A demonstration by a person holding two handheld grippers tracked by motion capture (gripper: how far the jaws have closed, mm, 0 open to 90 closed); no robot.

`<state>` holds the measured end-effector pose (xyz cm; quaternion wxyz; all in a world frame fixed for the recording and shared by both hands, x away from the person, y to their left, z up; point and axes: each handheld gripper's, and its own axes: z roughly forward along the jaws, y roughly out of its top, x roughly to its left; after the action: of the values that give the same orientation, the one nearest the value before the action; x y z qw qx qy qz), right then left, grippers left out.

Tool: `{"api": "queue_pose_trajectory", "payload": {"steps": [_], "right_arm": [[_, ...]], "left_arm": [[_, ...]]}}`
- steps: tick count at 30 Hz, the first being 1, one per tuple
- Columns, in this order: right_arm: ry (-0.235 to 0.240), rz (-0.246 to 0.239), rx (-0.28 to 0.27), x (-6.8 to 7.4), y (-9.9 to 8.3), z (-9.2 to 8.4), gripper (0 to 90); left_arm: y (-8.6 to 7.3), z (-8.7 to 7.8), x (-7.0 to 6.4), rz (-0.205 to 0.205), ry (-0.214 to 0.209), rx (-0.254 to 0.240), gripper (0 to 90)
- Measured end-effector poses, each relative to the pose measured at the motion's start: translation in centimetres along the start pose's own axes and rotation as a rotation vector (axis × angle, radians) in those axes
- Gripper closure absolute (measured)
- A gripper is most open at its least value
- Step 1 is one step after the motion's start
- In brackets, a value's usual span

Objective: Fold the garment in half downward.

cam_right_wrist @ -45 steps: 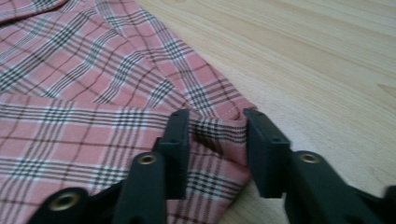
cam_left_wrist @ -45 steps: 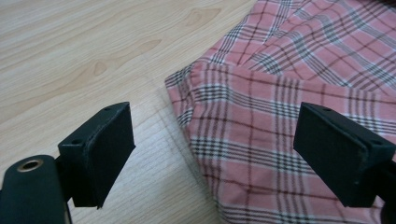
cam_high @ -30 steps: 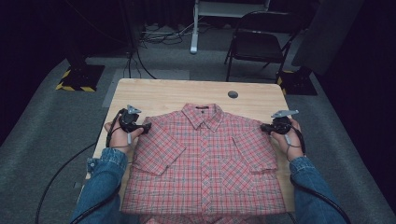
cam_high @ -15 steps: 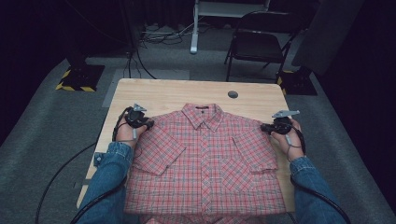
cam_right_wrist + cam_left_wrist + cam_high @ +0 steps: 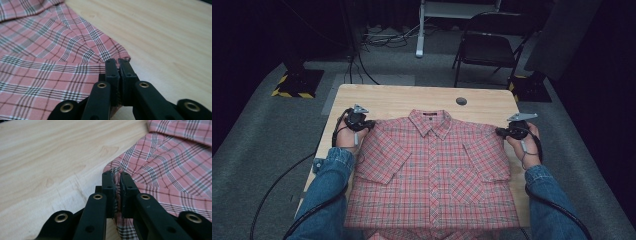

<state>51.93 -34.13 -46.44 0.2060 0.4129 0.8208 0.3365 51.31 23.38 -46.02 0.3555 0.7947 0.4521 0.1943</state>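
Note:
A red plaid short-sleeved shirt point(image 5: 432, 170) lies flat, front up, on the wooden table point(image 5: 402, 97), collar toward the far edge. My left gripper point(image 5: 368, 125) sits at the shirt's left shoulder corner; its jaws have just been closing and now pinch the fabric point(image 5: 117, 173) between the pads. My right gripper point(image 5: 499, 132) is at the right shoulder corner, shut on the cloth edge point(image 5: 117, 53). Both hands rest low on the table, sleeves in denim.
A dark round hole point(image 5: 461, 101) marks the table's far right part. A folding chair point(image 5: 484, 50) and cables stand on the floor beyond the table. The shirt's hem hangs over the near edge.
The left gripper slid in to the shirt's shoulder corner and its jaws closed on the fabric. The right gripper stayed shut at the other shoulder.

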Motion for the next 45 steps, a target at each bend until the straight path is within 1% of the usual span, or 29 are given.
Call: {"api": "queue_pose_trajectory", "payload": {"steps": [3,7,8,9,11,13,15,17,19,22,25,29,32,35,37,41,44,45], "right_arm": [[-0.017,-0.004,-0.008,-0.4,0.9,-0.4,87.5],[-0.04,-0.02,-0.025,-0.5,2.1,-0.7,87.5],[-0.048,-0.019,-0.034,-0.6,2.4,-0.8,87.6],[-0.053,-0.008,-0.04,-0.7,2.7,-0.8,87.6],[-0.065,-0.012,-0.046,-0.9,3.2,-0.9,87.7],[-0.071,-0.015,-0.055,-1.0,3.7,-1.0,87.7],[-0.081,-0.015,-0.068,-1.3,4.3,-1.2,87.7],[-0.095,-0.013,-0.078,-1.7,4.8,-1.3,87.7],[-0.106,-0.008,-0.084,-2.1,5.2,-1.5,87.7],[-0.108,0.001,-0.101,-2.4,5.6,-1.8,87.7],[-0.097,0.007,-0.122,-2.4,5.6,-2.3,87.7],[-0.065,0.022,-0.16,-2.1,5.1,-3.7,87.7],[-0.045,0.019,-0.188,-1.8,4.6,-5.3,87.7],[-0.037,0.013,-0.212,-1.3,4.1,-7.0,87.6],[-0.035,0.005,-0.224,-1.0,3.6,-8.2,87.6],[-0.017,-0.008,-0.249,-0.3,2.8,-10.3,87.6],[-0.004,-0.022,-0.262,0.3,2.3,-11.6,87.6],[0.0,-0.026,-0.264,0.4,2.1,-12.0,87.6]], "left_arm": [[0.8,-0.2,0.1,0.005,-0.006,-0.013,83.9],[1.9,-0.3,0.2,0.033,0.002,-0.037,83.7],[2.2,-0.4,0.2,0.031,0.007,-0.04,83.8],[2.5,-0.5,0.3,0.026,0.007,-0.048,83.7],[3.0,-0.7,0.5,0.016,0.0,-0.058,83.8],[3.5,-0.8,0.7,0.016,-0.003,-0.061,83.8],[3.9,-0.8,1.1,0.016,0.004,-0.066,83.8],[4.3,-0.8,1.5,0.008,0.008,-0.076,83.8],[4.6,-0.9,2.0,-0.012,0.002,-0.092,83.8],[4.7,-0.9,2.3,-0.025,-0.01,-0.106,83.8],[4.6,-1.3,2.4,-0.037,-0.028,-0.122,83.9],[4.0,-3.0,2.0,-0.049,-0.066,-0.167,83.9],[3.5,-4.7,1.4,-0.033,-0.082,-0.193,83.9],[3.2,-6.5,0.7,-0.021,-0.093,-0.222,83.9],[2.9,-7.6,0.2,-0.004,-0.1,-0.241,83.9],[2.3,-9.4,-0.7,0.022,-0.115,-0.245,83.9],[1.7,-10.5,-1.3,0.036,-0.129,-0.251,83.9],[1.5,-10.9,-1.5,0.034,-0.135,-0.256,83.9]]}}
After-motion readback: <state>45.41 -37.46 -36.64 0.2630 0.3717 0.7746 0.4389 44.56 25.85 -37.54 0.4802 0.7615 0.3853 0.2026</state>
